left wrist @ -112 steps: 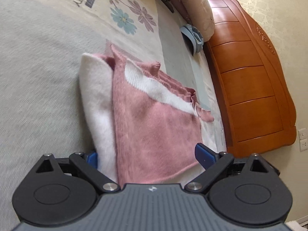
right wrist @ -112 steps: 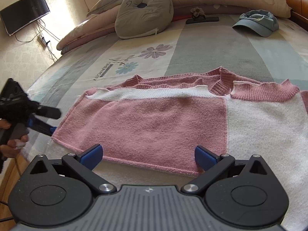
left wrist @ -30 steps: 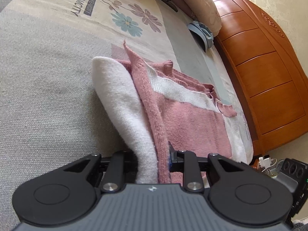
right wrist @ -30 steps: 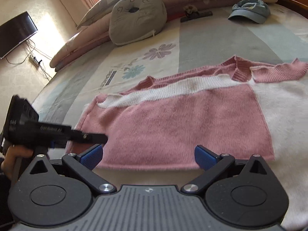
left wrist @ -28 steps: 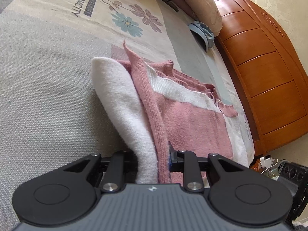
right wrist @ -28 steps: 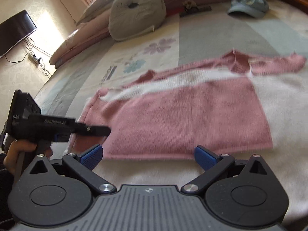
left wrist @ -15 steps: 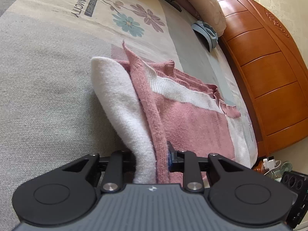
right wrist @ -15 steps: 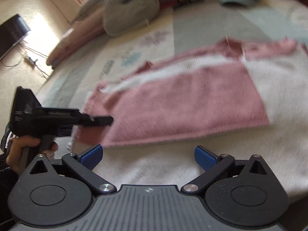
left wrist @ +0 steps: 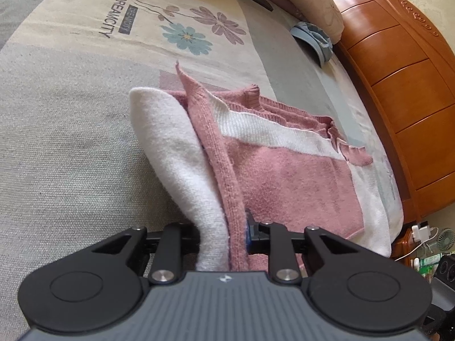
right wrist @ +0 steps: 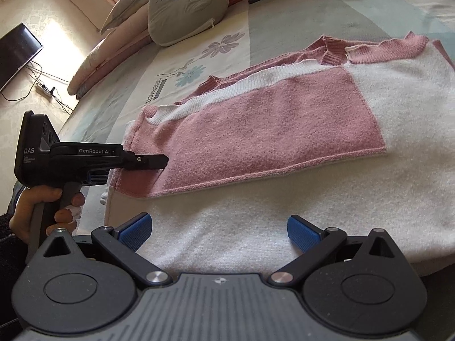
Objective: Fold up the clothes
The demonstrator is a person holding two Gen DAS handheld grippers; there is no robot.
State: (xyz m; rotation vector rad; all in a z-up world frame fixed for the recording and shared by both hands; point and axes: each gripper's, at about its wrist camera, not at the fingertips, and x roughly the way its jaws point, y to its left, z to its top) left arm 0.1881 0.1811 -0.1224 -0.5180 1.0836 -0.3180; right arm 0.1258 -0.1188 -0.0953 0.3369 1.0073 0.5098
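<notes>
A pink and white knit sweater lies flat on the bed, with a pink panel folded over its white body. My left gripper pinches the sweater's left edge, a raised fold of white and pink layers; its jaws are closing on that fold. The right wrist view shows the same left gripper at the pink panel's left end, held by a hand. My right gripper stands open low over the white fabric at the near edge, nothing between its blue pads.
A blue cap lies near the wooden headboard. A grey cushion and long pillows sit at the far side of the bed. A TV hangs on the wall at left. A small fan stands on the floor.
The right gripper has shifted so that white fabric, not the pink hem, lies before its fingers. The left gripper keeps its pinch on the raised fold and has barely moved.
</notes>
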